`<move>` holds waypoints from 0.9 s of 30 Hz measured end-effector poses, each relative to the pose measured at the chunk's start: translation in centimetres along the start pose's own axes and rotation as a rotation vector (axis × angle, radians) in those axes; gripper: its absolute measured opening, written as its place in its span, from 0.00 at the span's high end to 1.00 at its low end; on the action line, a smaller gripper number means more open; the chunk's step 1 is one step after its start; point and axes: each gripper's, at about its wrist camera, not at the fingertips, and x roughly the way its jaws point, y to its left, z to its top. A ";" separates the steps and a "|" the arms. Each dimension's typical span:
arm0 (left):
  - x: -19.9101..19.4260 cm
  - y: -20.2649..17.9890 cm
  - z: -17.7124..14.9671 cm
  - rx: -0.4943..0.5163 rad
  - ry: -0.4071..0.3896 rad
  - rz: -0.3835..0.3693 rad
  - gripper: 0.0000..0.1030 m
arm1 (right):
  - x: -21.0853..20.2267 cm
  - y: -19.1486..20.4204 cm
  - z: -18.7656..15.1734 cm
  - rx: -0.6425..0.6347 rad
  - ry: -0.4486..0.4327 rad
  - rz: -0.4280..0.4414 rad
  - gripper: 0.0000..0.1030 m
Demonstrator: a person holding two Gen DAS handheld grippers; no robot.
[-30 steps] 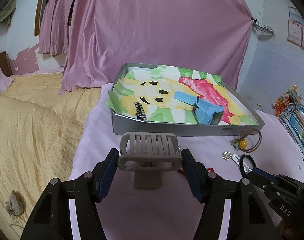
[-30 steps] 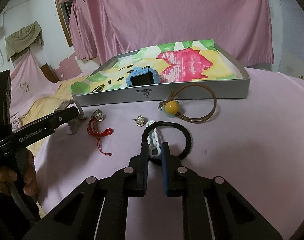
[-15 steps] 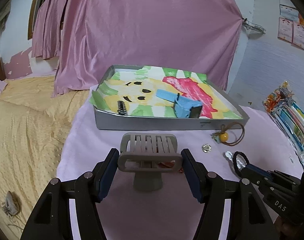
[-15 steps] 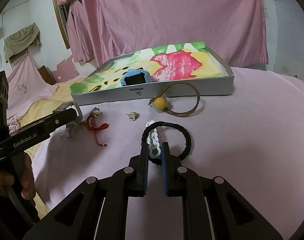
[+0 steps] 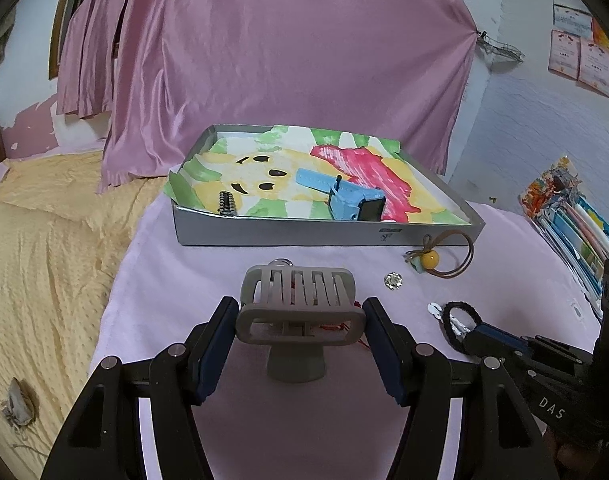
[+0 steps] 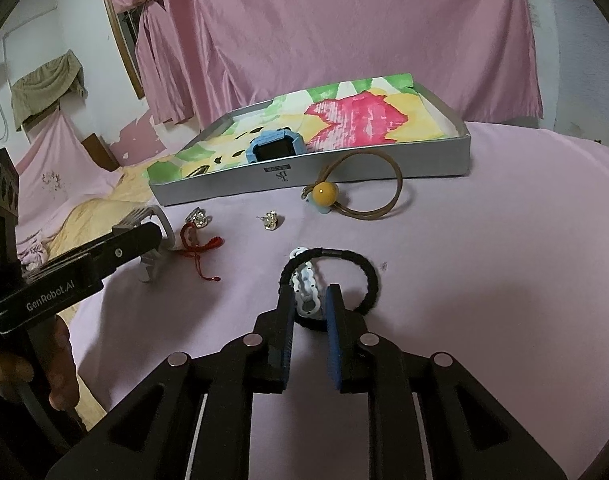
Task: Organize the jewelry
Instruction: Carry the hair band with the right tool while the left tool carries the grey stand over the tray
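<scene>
Where right gripper [image 6: 310,312] opens, hair tie [image 6: 362,276] lies between.

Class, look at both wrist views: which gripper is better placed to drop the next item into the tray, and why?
Left, probably. The left gripper is shut on the grey hair claw and faces the tray ahead. The right gripper, its jaws opening, straddles the white clip at the black hair tie on the cloth.
</scene>
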 end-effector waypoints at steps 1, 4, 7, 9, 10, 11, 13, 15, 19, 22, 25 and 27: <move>0.0 0.0 0.0 0.000 0.001 -0.001 0.41 | 0.0 0.0 -0.1 0.000 -0.001 0.000 0.86; 0.0 -0.2 -0.1 0.000 0.002 -0.003 0.41 | 0.0 -0.1 -0.1 0.003 0.001 0.008 0.86; 0.0 -0.2 0.0 0.001 0.003 -0.004 0.41 | -0.4 -0.4 0.0 0.015 -0.023 -0.005 0.86; 0.0 -0.2 0.0 0.001 0.003 -0.002 0.41 | -0.7 -0.8 0.3 0.024 -0.044 -0.025 0.86; 0.1 -0.3 -0.1 0.000 0.003 -0.002 0.41 | -0.6 -1.1 0.4 0.026 -0.044 -0.036 0.86; 0.1 -0.3 -0.1 0.000 0.003 -0.003 0.41 | -0.4 -1.4 0.6 0.031 -0.039 -0.050 0.86; 0.1 -0.3 -0.1 0.001 0.003 -0.003 0.41 | 0.0 -1.9 0.6 0.039 -0.022 -0.073 0.86; 0.1 -0.3 -0.1 0.001 0.003 -0.002 0.41 | 0.5 -2.1 0.7 0.039 -0.002 -0.088 0.86; 0.1 -0.3 -0.1 -0.001 0.003 -0.002 0.41 | 0.8 -1.6 0.9 0.004 0.003 -0.112 0.86; 0.1 -0.3 -0.1 0.000 0.002 -0.003 0.41 | 1.0 -1.2 1.0 -0.031 0.003 -0.128 0.91; 0.1 -0.4 -0.1 0.000 0.002 -0.006 0.41 | 0.9 -1.5 1.1 -0.023 0.000 -0.115 0.95; 0.0 -0.5 -0.1 -0.002 -0.004 -0.013 0.41 | 0.8 -1.3 1.0 -0.011 -0.007 -0.108 0.95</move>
